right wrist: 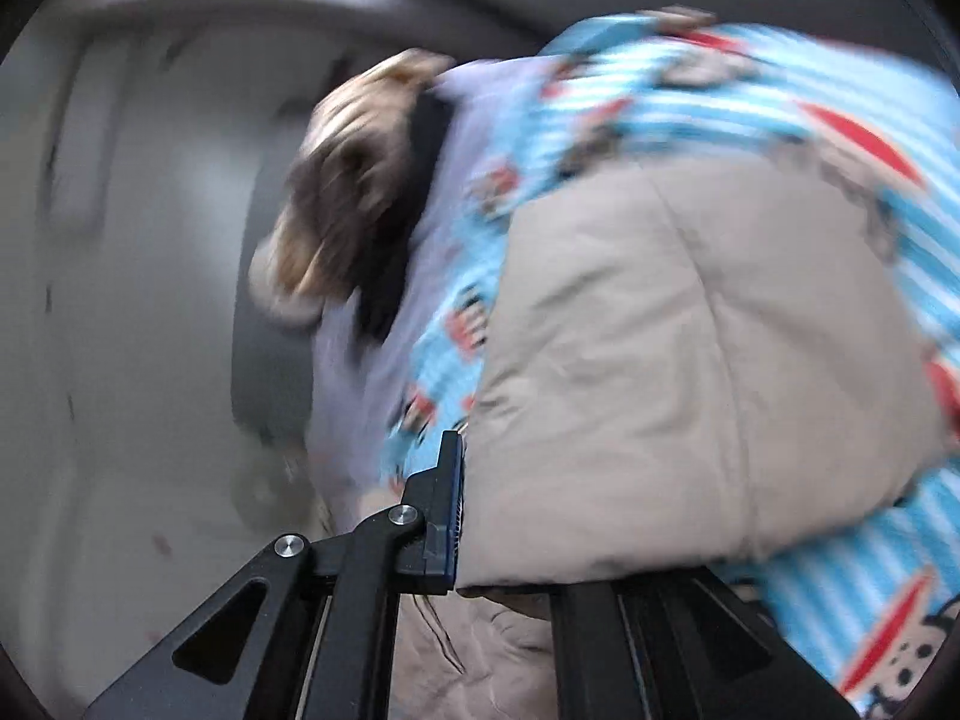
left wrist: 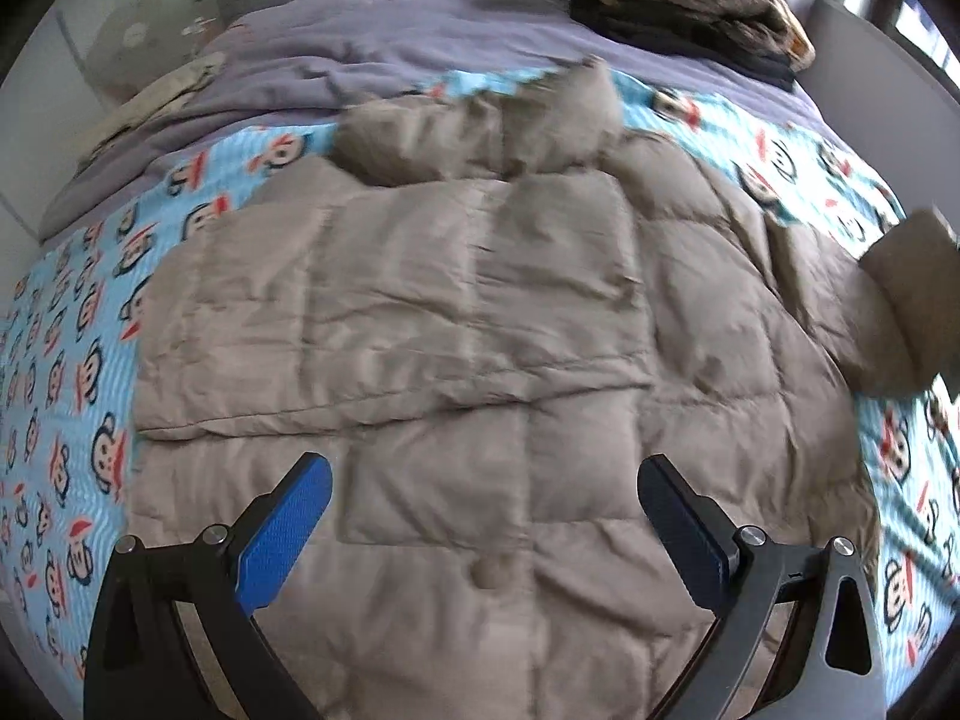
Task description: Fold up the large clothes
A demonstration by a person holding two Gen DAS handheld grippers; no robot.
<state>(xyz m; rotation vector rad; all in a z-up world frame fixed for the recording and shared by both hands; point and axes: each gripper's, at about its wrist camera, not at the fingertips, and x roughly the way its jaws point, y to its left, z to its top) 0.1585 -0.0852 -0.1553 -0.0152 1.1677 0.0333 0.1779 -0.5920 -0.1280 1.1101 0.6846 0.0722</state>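
A large beige quilted puffer jacket (left wrist: pixel 468 324) lies spread flat on a bed with a blue monkey-print sheet (left wrist: pixel 72 372). My left gripper (left wrist: pixel 483 480) hovers over the jacket's lower part, jaws wide open and empty. In the right wrist view my right gripper (right wrist: pixel 480 516) is shut on a padded beige part of the jacket (right wrist: pixel 690 372), held up off the bed; it looks like the sleeve. That lifted part also shows at the right edge of the left wrist view (left wrist: pixel 912 276). The right view is blurred by motion.
A lilac duvet (left wrist: pixel 420 42) covers the far half of the bed. A pile of dark and tan clothes (left wrist: pixel 696 6) sits on it at the far right, also in the right wrist view (right wrist: pixel 354 204). Grey wall and bed edge lie to the right.
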